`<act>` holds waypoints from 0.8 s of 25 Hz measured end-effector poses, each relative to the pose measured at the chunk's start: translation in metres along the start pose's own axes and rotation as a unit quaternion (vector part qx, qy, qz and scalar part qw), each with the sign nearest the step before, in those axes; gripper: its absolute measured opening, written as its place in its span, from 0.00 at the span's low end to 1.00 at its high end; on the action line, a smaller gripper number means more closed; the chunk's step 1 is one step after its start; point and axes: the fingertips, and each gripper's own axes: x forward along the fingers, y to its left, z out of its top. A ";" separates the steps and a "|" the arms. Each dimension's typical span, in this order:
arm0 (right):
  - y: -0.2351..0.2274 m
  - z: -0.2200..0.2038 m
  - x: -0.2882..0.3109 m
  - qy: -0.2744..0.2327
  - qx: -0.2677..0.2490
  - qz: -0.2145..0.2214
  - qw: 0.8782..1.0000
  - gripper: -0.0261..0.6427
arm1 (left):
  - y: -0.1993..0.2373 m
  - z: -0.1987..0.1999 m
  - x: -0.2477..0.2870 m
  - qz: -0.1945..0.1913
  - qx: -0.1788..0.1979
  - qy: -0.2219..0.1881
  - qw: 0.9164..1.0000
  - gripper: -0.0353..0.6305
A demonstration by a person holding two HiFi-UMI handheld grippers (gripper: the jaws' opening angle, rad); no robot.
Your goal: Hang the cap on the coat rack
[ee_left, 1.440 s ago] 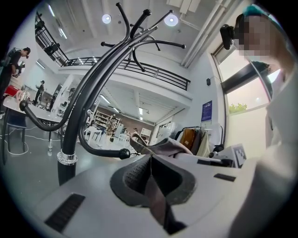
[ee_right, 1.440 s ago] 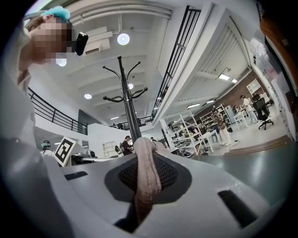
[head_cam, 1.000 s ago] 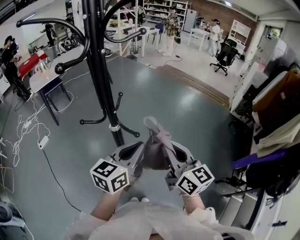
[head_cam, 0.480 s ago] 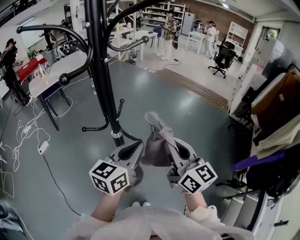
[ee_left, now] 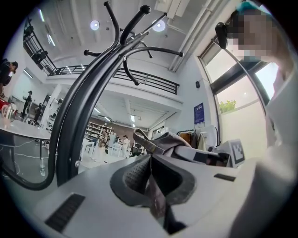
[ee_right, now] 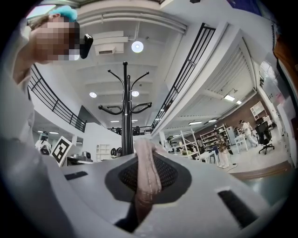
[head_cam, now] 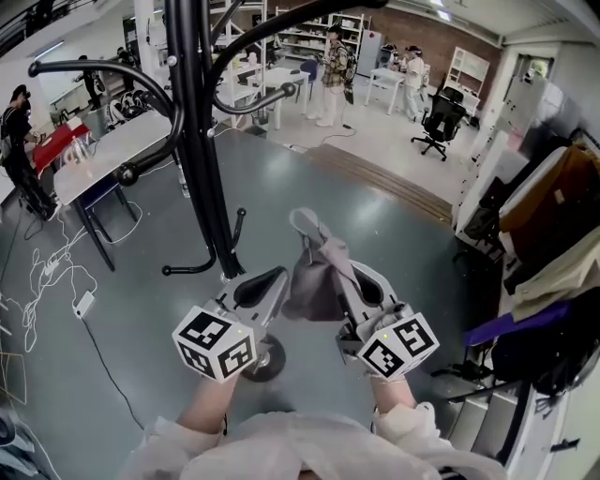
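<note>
Glossy grey floor (head_cam: 375, 216) — white tables (head_cam: 103, 152), shelving (head_cam: 302, 26), brick wall (head_cam: 441, 28).

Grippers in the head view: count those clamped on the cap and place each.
2. The left gripper pinches the cap on its left side, the right gripper on its right side, both low centre, just right of the rack. None hidden.

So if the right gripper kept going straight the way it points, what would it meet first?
Probably the coat rack: in the right gripper view its pole stands just left of the line along the right gripper, which is shut on the cap. Nothing else shows between, but depth is unclear.
</note>
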 end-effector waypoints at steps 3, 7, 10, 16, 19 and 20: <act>-0.002 0.011 0.010 -0.013 -0.014 0.005 1.000 0.06 | 0.006 0.013 0.003 0.001 0.009 -0.013 1.000 0.08; -0.006 0.025 0.022 -0.026 -0.029 0.011 0.999 0.06 | 0.012 0.027 0.007 0.001 0.011 -0.029 1.000 0.08; -0.008 0.038 0.029 -0.040 -0.038 0.016 0.998 0.06 | 0.015 0.040 0.012 0.001 0.021 -0.041 0.999 0.08; -0.011 0.061 0.043 -0.064 -0.058 0.023 0.996 0.06 | 0.018 0.066 0.022 -0.004 0.038 -0.064 0.997 0.08; -0.011 0.074 0.051 -0.076 -0.069 0.026 0.994 0.06 | 0.016 0.079 0.026 -0.008 0.047 -0.070 0.996 0.08; -0.011 0.079 0.054 -0.081 -0.072 0.027 0.994 0.06 | 0.016 0.082 0.028 -0.011 0.051 -0.073 0.996 0.08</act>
